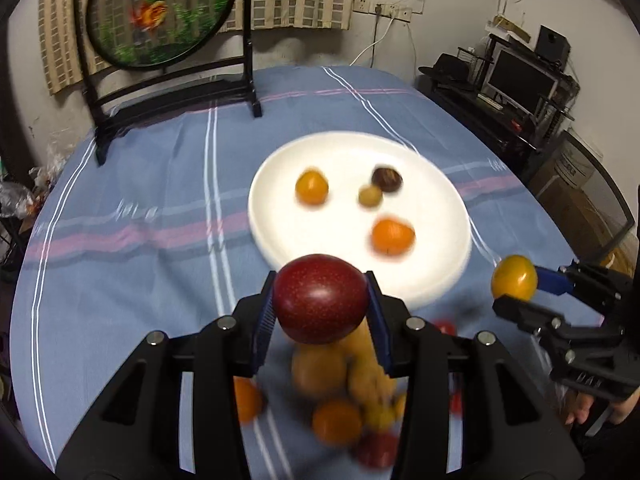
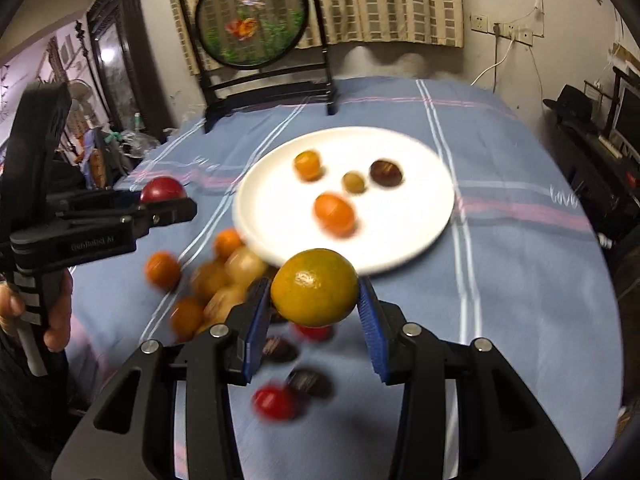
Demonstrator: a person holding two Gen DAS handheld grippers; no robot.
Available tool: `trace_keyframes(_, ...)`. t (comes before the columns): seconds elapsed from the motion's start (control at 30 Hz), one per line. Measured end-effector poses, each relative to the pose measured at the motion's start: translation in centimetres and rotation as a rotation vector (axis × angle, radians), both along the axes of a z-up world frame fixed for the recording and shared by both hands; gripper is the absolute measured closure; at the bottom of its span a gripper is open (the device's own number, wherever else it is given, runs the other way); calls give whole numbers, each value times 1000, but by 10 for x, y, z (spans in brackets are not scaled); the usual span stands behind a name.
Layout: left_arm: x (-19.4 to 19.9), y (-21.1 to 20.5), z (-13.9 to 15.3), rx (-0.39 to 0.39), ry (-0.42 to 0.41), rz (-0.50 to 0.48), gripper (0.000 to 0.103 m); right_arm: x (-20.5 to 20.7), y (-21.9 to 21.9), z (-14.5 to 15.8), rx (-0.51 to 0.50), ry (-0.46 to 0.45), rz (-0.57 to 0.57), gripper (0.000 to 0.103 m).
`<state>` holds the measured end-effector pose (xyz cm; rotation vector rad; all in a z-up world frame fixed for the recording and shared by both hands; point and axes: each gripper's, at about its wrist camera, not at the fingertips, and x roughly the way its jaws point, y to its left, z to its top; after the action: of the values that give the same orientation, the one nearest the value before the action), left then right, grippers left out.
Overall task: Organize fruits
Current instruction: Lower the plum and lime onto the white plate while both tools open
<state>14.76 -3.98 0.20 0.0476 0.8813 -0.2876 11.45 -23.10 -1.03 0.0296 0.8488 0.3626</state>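
Left wrist view: left hand-held gripper (image 1: 320,300) closed on a red plum (image 1: 320,298), pads pinching both flanks, fruit lifted clear of the loose fruit pile (image 1: 340,392) on the table (image 1: 140,208). Right wrist view: right hand-held gripper (image 2: 316,292) clamped likewise on a yellow-orange citrus (image 2: 315,287), raised just short of the white plate (image 2: 420,216). Plate already carrying four small fruits, spaced apart. Both loads aimed platewards, probably mid-transfer from pile to plate. Side grips likely chosen for a straight drop. Heavy blur; finer detail unreadable.
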Motion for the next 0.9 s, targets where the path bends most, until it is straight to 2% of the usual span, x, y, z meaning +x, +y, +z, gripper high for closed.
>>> trace_keyframes(0.17, 78, -33, -7, 10, 49, 22, 61, 71, -10, -11, -28, 38, -72, 60)
trace_keyframes(0.27, 106, -48, -15, 12, 73, 16, 61, 104, -17, -30, -12, 81, -101, 60)
trace_keyframes(0.4, 134, -65, -27, 23, 104, 8, 61, 114, -19, -44, 0, 110, -88, 60)
trace_keyframes(0.63, 152, -77, -41, 29, 124, -1, 60, 125, -21, -52, 21, 126, -93, 60)
trace_keyframes(0.7, 155, -77, -40, 33, 122, 14, 53, 126, -19, -52, 22, 113, -96, 59)
trace_keyframes(0.73, 154, -76, -38, 28, 114, 17, 37, 126, -19, -51, 21, 101, -104, 48)
trace_keyframes(0.77, 151, -73, -32, 20, 90, 25, 31, 126, -22, -49, 20, 84, -119, 38)
trace_keyframes(0.9, 137, -60, -14, 17, 55, 42, 29, 121, -30, -43, 41, 50, -139, 38)
